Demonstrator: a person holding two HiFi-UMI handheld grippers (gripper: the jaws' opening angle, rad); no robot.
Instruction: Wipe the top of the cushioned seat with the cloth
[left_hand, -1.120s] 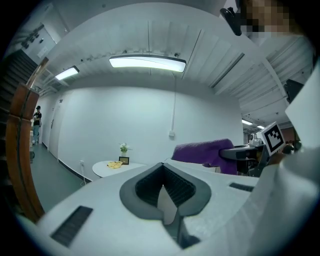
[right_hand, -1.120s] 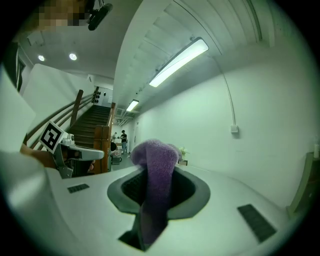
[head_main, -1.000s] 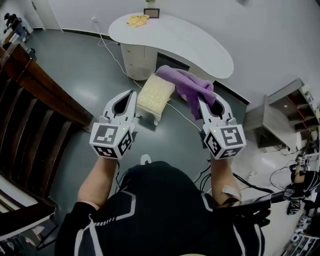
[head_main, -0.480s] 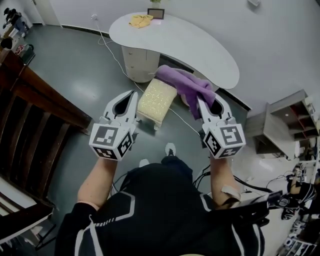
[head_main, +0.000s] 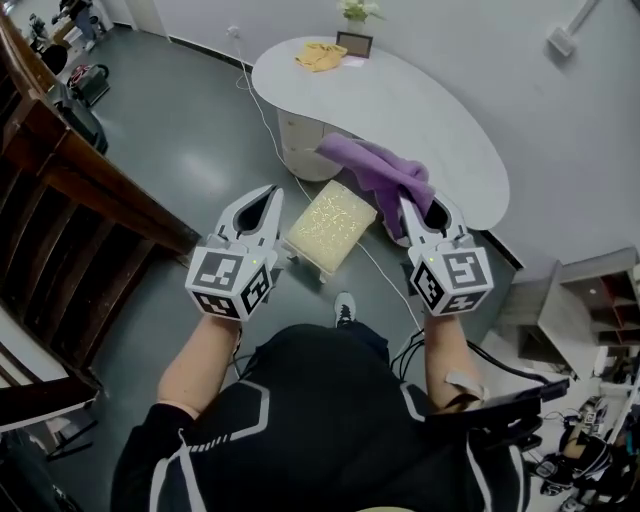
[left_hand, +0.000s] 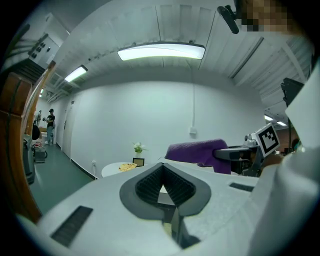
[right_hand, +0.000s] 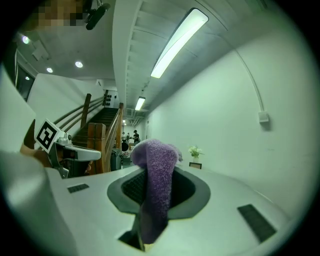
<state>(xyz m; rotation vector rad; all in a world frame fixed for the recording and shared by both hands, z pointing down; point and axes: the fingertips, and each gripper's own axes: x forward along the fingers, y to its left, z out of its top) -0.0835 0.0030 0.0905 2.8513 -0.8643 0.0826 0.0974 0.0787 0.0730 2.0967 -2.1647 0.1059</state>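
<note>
The cushioned seat (head_main: 331, 226), a small stool with a cream-yellow top, stands on the grey floor between and beyond my two grippers. My right gripper (head_main: 414, 209) is shut on a purple cloth (head_main: 383, 174), which bunches above its fingertips and hangs over the seat's far right corner in the head view. In the right gripper view the cloth (right_hand: 155, 159) drapes down between the jaws of the right gripper (right_hand: 151, 196). My left gripper (head_main: 256, 206) is held left of the seat, shut and empty. In its own view the left gripper (left_hand: 163, 184) has its pads together.
A white curved table (head_main: 420, 112) stands just behind the seat, with a yellow cloth (head_main: 322, 56), a small frame and a plant on it. A wooden staircase (head_main: 70, 190) runs along the left. A cable (head_main: 262, 95) trails on the floor. A shelf unit (head_main: 590, 300) is at the right.
The view has moved forward: the seat and table now lie closer, the seat between the grippers. Both grippers keep their pose, the right still holding the cloth.
</note>
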